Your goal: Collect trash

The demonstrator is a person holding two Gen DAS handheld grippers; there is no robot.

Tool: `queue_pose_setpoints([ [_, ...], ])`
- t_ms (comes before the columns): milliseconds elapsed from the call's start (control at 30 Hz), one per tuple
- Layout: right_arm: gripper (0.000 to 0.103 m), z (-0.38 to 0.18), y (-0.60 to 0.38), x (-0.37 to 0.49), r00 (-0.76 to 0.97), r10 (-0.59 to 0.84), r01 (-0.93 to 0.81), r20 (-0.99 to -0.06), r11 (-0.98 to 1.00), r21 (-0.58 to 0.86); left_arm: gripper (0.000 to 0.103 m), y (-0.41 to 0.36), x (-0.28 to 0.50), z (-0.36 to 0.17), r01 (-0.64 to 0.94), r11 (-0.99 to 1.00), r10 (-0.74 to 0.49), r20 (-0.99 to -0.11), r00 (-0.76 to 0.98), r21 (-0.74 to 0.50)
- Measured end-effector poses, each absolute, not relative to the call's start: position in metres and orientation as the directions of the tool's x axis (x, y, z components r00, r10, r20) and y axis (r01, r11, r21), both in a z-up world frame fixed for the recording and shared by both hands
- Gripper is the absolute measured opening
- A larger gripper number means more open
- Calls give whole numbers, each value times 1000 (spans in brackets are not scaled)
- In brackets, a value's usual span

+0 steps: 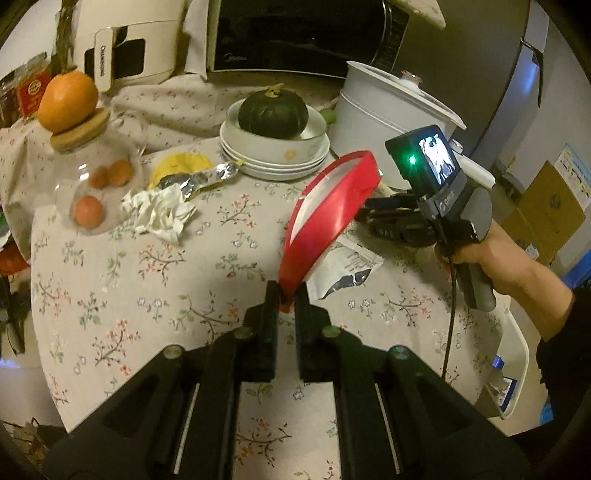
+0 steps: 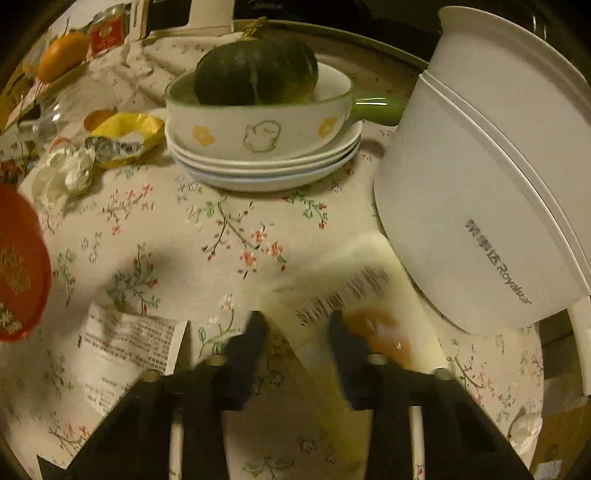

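Note:
My left gripper (image 1: 286, 295) is shut on the rim of a red round container (image 1: 325, 214) with a white inside, held tilted above the floral tablecloth; it also shows in the right wrist view (image 2: 20, 266). My right gripper (image 2: 297, 325) is open around a pale yellow wrapper (image 2: 354, 295) with a barcode, lying beside the white cooker. More trash lies on the table: a white printed sachet (image 2: 125, 343) (image 1: 343, 266), crumpled white paper (image 1: 162, 214) (image 2: 62, 173), and a yellow and foil wrapper (image 1: 188, 173) (image 2: 122, 140).
A white Royalstar cooker (image 2: 480, 184) stands at the right. A bowl with a dark green squash (image 2: 255, 70) sits on stacked plates (image 2: 266, 173). A glass jar (image 1: 88, 184) with an orange on its lid stands left. A microwave (image 1: 295, 33) is behind.

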State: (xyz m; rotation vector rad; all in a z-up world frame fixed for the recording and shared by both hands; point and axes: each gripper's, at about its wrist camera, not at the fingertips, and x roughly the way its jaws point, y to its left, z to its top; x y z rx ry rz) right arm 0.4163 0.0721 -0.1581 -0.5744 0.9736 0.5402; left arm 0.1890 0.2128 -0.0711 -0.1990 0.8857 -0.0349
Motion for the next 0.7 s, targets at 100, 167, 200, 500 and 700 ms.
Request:
queue_pose_setpoints([
  [100, 11, -153, 69, 415, 443, 186, -649, -877, 742, -170, 9, 212, 184, -69, -58, 980, -111, -763, 636, -191],
  [167, 8, -148, 64, 413, 422, 209, -649, -882, 749, -133, 9, 209, 179, -66, -59, 980, -108, -762, 639, -189],
  [200, 8, -143, 61, 409, 417, 221, -650, -882, 751, -120, 9, 209, 177, -65, -59, 980, -108, -761, 639, -189],
  [500, 1, -88, 19, 355, 428, 304, -652, -851, 756, -58, 9, 189, 148, -48, -58, 972, -137, -752, 644, -227],
  [700, 4, -70, -2, 311, 452, 276, -667, -848, 736, -115, 9, 174, 127, -36, -84, 955, -163, -740, 653, -284],
])
